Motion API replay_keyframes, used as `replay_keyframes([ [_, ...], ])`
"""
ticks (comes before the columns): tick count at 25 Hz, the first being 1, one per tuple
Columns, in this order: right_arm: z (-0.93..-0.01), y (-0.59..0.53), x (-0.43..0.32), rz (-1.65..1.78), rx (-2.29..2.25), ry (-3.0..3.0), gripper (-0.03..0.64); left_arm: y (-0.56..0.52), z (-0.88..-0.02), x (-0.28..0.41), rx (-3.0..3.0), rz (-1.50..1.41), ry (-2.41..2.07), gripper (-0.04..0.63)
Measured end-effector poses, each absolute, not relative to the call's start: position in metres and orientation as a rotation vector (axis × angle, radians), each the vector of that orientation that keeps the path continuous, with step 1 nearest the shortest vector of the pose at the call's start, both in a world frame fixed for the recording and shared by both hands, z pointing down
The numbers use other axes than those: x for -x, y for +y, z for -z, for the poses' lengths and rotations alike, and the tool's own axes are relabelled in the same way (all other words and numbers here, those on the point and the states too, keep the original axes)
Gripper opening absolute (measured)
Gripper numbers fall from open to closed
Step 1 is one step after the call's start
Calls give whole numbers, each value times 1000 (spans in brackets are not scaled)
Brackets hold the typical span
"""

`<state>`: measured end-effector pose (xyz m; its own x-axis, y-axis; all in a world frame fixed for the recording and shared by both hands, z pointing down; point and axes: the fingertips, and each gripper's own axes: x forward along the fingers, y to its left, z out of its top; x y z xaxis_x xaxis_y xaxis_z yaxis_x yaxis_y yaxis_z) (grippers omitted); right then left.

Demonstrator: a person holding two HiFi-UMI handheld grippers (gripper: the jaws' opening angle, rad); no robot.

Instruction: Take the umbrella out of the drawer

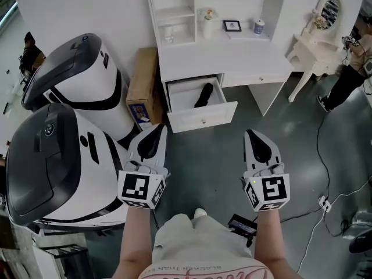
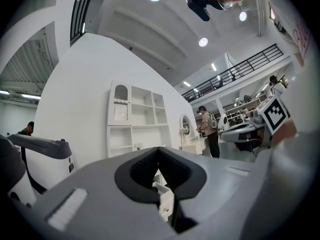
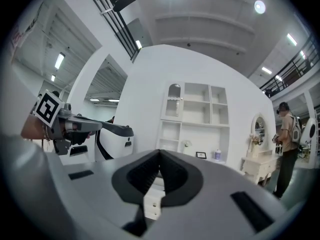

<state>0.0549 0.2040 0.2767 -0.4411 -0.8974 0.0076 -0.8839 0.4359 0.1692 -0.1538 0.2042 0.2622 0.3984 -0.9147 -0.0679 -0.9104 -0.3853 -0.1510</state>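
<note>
As a person holds two grippers level above the grey floor [image 1: 279, 127], the black umbrella [image 1: 203, 95] lies inside the open drawer [image 1: 202, 120] of a white table [image 1: 232, 60] ahead, resting right of the drawer's centre. The left gripper [image 1: 158, 127] and right gripper [image 1: 250, 132] both point toward the drawer, well apart from it. Each has its jaws clenched together with nothing between them. Two white-and-black machines [image 1: 75, 156] stand at left, and a cardboard box [image 1: 143, 86] sits just beside the table.
</note>
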Motion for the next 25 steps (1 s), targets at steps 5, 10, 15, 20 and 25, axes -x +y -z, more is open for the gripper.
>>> replay_keyframes([
  [5,-281,185,-68,190,-1633,-2567,8,182,-262,144,2495,44,1632,9],
  [10,-286,163,-75,193,-1660,-2534,8,155,-267,137,2504,58,1604,9],
  [15,-292,132,-80,200,-1676,-2492,8,114,-275,134,2535,62,1601,9],
  [20,-296,90,-97,196,-1726,-2438,8,62,-279,125,2571,61,1565,9],
  [25,-293,37,-107,183,-1780,-2387,8,2,-283,112,2632,57,1506,9],
])
